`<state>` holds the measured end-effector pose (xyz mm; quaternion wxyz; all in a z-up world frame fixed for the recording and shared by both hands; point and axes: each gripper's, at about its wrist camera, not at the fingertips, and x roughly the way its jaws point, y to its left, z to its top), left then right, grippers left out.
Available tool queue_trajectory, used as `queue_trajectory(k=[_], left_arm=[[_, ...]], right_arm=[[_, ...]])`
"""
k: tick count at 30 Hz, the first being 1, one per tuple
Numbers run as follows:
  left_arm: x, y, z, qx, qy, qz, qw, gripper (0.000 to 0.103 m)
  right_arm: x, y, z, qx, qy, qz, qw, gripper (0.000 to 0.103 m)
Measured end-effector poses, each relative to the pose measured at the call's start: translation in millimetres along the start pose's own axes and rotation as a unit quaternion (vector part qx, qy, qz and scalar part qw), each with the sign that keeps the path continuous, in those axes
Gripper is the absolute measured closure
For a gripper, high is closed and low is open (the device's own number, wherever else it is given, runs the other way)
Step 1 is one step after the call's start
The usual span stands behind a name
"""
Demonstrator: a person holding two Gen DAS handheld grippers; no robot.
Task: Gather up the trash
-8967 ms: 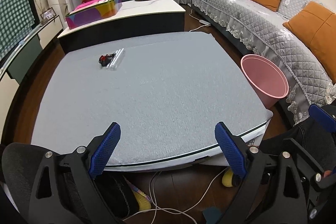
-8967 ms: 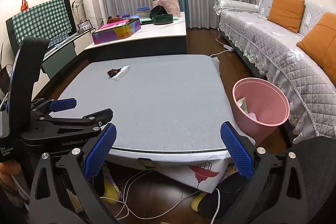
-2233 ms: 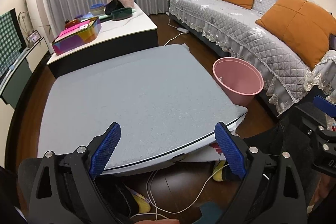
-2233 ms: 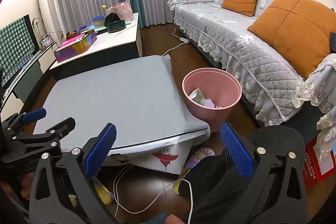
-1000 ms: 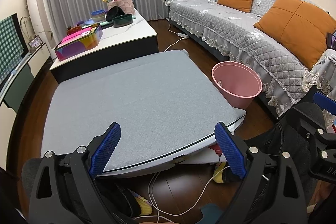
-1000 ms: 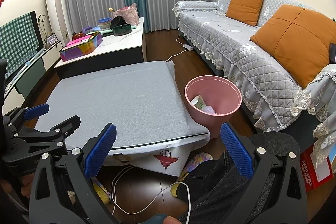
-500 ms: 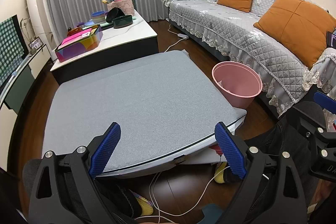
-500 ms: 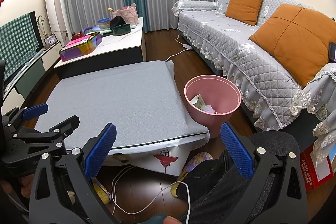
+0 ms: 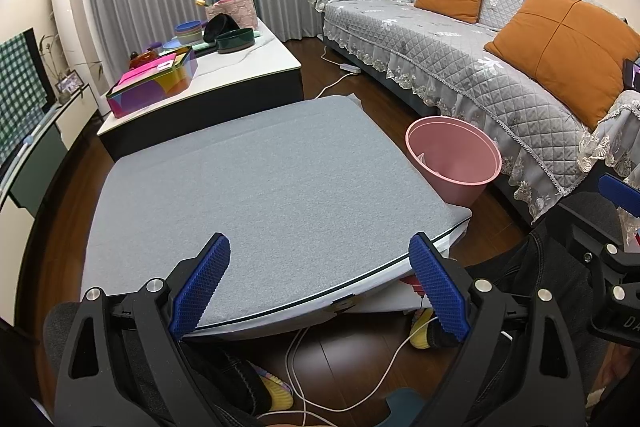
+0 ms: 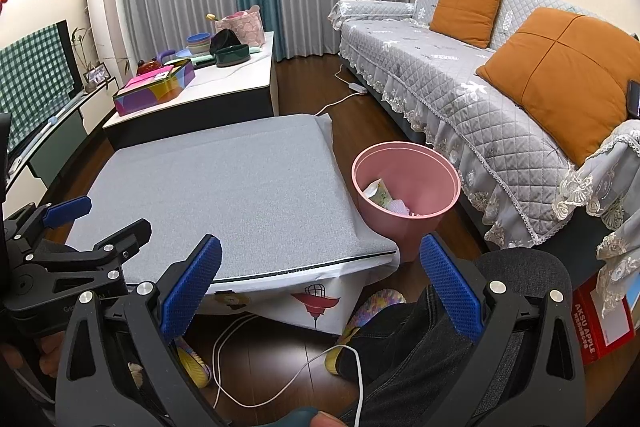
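A pink bin (image 9: 454,161) (image 10: 404,193) stands on the floor at the right side of the grey-covered table (image 9: 256,187) (image 10: 224,195). Crumpled paper trash (image 10: 384,201) lies inside the bin. No trash shows on the grey tabletop. My left gripper (image 9: 318,291) is open and empty, held back over the table's near edge. My right gripper (image 10: 318,291) is open and empty too, near the table's front right corner, with the bin ahead and to its right. The left gripper's body (image 10: 68,267) shows at the left of the right wrist view.
A grey quilted sofa (image 9: 480,67) with orange cushions runs along the right. Behind the grey table is a white coffee table (image 9: 208,75) carrying a colourful box, bowls and a bag. White cables (image 10: 288,359) and slippers lie on the floor below, beside the person's leg (image 10: 420,347).
The small black item and clear tube seen on the table 9 seconds ago are gone from it. Over the last second both views have barely shifted.
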<state>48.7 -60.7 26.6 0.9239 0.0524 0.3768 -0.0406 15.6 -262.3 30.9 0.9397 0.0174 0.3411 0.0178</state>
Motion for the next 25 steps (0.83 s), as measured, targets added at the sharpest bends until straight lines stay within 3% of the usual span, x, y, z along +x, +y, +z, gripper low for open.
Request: queue_trajectory(k=[25], left_arm=[[-1.3,9.1,0.8,0.008,-0.006,-0.004,0.9999,0.015]], right_arm=[[0.5,0.3,-1.7,-0.001,0.001,0.001,1.000,0.005]])
